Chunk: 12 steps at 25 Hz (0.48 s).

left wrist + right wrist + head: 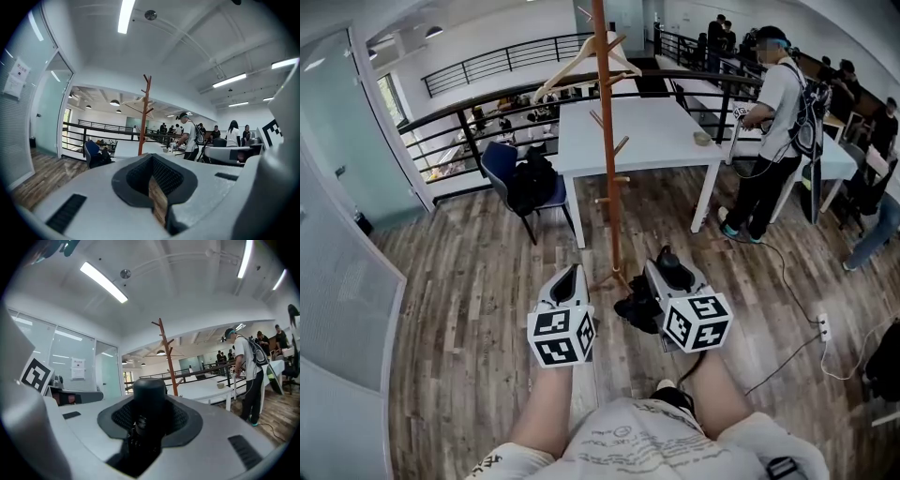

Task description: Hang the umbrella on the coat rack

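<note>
Umbrella (pixel 639 307), clamped in R gripper (pixel 668 266) before coat rack (pixel 606 141), should be lifted steadily & hooked over a low peg (pixel 622 145); L gripper (pixel 572 274) kept closed, empty.

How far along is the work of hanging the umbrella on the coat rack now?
Done: the right tongs are shut on the black umbrella. In hand: it is held in front of the coat rack. Left: hooking it on a peg; none holds it yet. The left tongs are shut, empty.
</note>
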Available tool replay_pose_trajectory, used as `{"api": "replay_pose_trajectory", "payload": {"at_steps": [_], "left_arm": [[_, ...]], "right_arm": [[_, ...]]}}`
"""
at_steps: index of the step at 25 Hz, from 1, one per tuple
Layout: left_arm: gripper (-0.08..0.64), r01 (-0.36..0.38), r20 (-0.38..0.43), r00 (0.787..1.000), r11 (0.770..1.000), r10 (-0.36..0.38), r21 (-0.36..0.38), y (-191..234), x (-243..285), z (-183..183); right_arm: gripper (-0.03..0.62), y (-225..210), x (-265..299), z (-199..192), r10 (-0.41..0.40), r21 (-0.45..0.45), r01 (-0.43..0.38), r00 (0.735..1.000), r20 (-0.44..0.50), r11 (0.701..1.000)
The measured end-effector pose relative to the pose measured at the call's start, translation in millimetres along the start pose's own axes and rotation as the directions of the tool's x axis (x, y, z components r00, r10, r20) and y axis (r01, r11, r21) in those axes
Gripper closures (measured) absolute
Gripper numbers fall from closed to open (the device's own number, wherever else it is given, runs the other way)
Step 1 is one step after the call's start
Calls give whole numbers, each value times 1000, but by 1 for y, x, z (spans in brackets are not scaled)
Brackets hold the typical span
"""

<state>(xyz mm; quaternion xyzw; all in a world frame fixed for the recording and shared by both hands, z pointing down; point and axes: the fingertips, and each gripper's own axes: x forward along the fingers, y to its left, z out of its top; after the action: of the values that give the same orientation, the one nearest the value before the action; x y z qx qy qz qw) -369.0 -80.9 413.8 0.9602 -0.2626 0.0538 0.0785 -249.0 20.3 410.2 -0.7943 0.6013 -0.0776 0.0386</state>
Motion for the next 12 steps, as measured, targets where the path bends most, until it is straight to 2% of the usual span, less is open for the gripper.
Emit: {"api": "replay_pose_trajectory", "payload": {"at_steps": [7,12], "left_arm": [[560,-6,-2,1000,1000,6,8,-21,41,0],[561,-9,-21,1000,1000,9,11,-50,91,4]], "right_arm": [[453,-37,12,8,59,-2,-59,998,5,998],[453,-89,24,18,98,5,-98,995,0,995]]}}
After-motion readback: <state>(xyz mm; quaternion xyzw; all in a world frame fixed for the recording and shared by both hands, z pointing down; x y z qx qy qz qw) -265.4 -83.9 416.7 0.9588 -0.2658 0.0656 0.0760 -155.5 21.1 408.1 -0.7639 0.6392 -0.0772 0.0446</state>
